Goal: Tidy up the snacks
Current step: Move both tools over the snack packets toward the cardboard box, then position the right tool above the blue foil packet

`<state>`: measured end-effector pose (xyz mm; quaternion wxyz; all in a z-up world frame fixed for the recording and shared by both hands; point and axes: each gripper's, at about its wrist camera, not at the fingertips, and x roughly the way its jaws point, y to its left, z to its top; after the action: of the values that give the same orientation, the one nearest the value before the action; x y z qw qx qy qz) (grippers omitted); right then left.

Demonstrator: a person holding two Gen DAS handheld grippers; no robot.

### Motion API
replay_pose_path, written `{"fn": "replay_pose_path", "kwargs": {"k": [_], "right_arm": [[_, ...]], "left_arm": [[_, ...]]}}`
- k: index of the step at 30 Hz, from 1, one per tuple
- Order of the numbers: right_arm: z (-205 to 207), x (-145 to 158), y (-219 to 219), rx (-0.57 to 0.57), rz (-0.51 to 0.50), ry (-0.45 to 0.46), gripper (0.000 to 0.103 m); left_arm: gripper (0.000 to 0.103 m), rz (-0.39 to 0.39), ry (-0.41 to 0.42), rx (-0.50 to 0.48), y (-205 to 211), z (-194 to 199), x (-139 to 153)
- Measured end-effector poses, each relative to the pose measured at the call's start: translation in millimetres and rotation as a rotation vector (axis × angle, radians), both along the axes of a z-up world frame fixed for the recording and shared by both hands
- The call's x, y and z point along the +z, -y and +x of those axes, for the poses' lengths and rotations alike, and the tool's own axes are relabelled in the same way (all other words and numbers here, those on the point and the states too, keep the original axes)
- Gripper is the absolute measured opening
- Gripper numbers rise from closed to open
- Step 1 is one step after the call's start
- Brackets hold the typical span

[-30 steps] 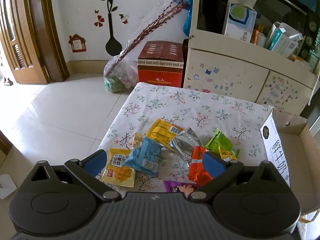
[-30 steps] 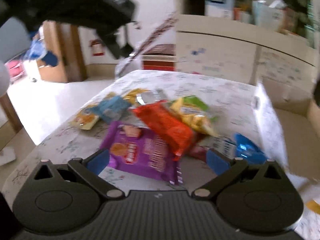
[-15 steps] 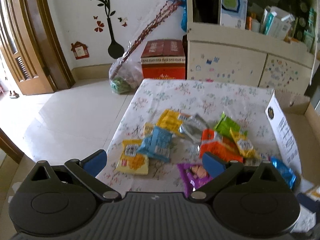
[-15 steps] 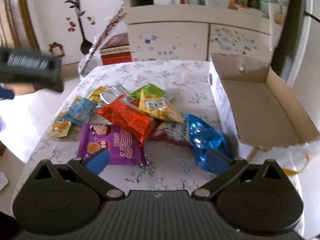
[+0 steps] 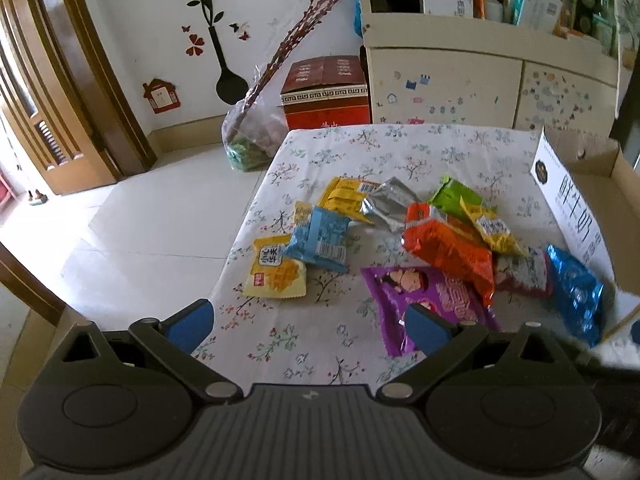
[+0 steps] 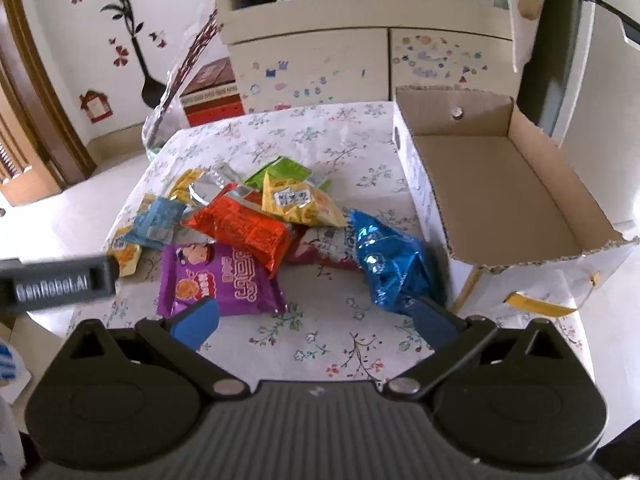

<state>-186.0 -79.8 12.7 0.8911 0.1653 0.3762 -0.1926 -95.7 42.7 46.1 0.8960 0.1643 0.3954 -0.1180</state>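
- Since a sec ago: both grippers have pulled back and up; the snack pile now sits whole in both views, and the right view has gone from blurred to sharp.
- Snacks lie loose on the flowered tablecloth, none in the box yet. Purple pack is nearest the front, orange pack overlaps its far edge, yellow pack rests on the orange one.
- Blue foil pack is just beside the box wall, close to the right gripper.
- Light blue pack and small yellow cracker pack sit at the left edge of the pile.
- Right gripper: fingers spread wide, holding nothing. Left gripper: same, apart and empty, above the near table edge.
- Risks: foil packs are slick, so a pinch on a puffy corner could slip. Overlapping packs may drag a neighbour along; the ones near the left edge could go off the table.
- Cardboard box at right of table: open top, inside bare as far as seen.
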Motion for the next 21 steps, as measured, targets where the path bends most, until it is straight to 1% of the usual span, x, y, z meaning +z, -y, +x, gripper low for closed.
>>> {"fn": "replay_pose_path", "kwargs": {"k": [3,5,8,15,21], "right_arm": [[-1.4,1.4,5.6,-0.037,0.006,0.001,0.102],[-1.6,2.5,8.1,-0.039,0.019,0.005,0.102],[-1.7,2.8,7.2,-0.042,0.003,0.002,0.102],[1.3,0.2,2.8,-0.041,-0.046,-0.025,0.102],[3.4,-0.3,-0.2,-0.029,-0.064,-0.037,0.102]], "left_arm": [[0.103,0.015,0.0,-0.003,-0.6,-3.5,-2.6],[0.103,0.029,0.002,-0.009,-0.1,-5.2,-5.0],[0.103,0.045,-0.007,-0.019,1.5,-6.3,-7.6],[0.103,0.05,-0.01,-0.03,4.0,-9.6,-8.5],[0.103,0.041,-0.025,-0.028,2.1,-9.1,-9.4]]}}
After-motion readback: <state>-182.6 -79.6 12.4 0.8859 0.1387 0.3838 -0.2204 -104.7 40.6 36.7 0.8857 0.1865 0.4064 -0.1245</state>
